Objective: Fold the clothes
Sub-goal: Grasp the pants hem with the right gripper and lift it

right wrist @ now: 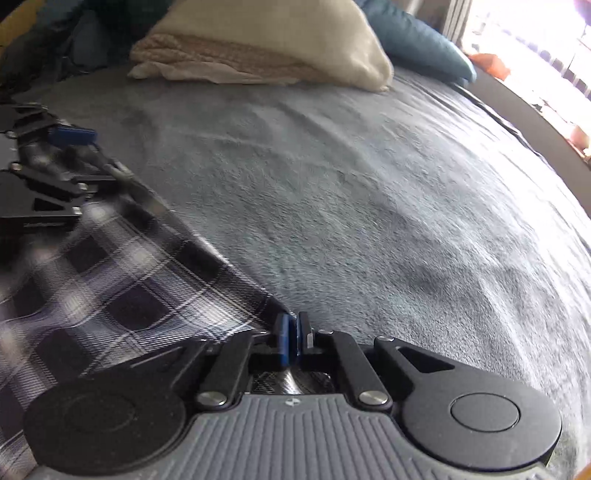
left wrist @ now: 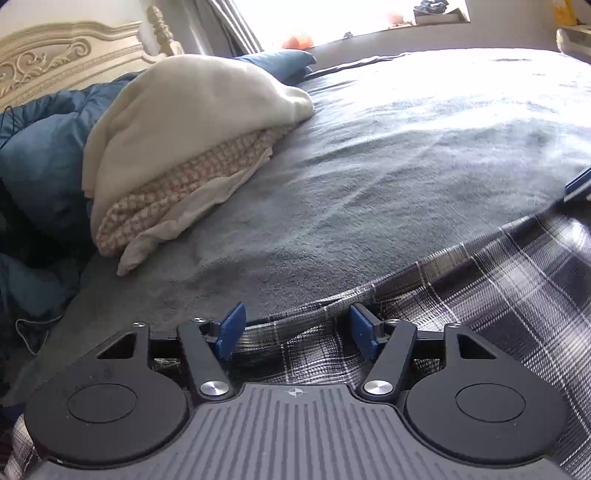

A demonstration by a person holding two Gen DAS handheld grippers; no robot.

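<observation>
A black-and-white plaid garment [left wrist: 480,302] lies flat on the grey bed cover [left wrist: 388,166]. In the left wrist view my left gripper [left wrist: 297,330] stands open over the garment's far hem. The hem runs between the blue pads [left wrist: 232,332], and neither pad presses on it. In the right wrist view the plaid garment [right wrist: 110,273] narrows to a corner at my right gripper [right wrist: 294,334]. That gripper is shut on the corner, with plaid cloth showing behind the pads. The left gripper [right wrist: 85,158] shows at the upper left of this view, on the same hem. One blue tip of the right gripper [left wrist: 578,184] shows at the right edge of the left wrist view.
A heap of cream blanket [left wrist: 192,110] over a checked cloth [left wrist: 177,188] sits at the head of the bed, beside a blue duvet [left wrist: 40,155] and a blue pillow [right wrist: 417,40]. A carved headboard [left wrist: 62,55] and a bright window [left wrist: 332,18] lie beyond. Bare grey cover [right wrist: 369,203] stretches ahead.
</observation>
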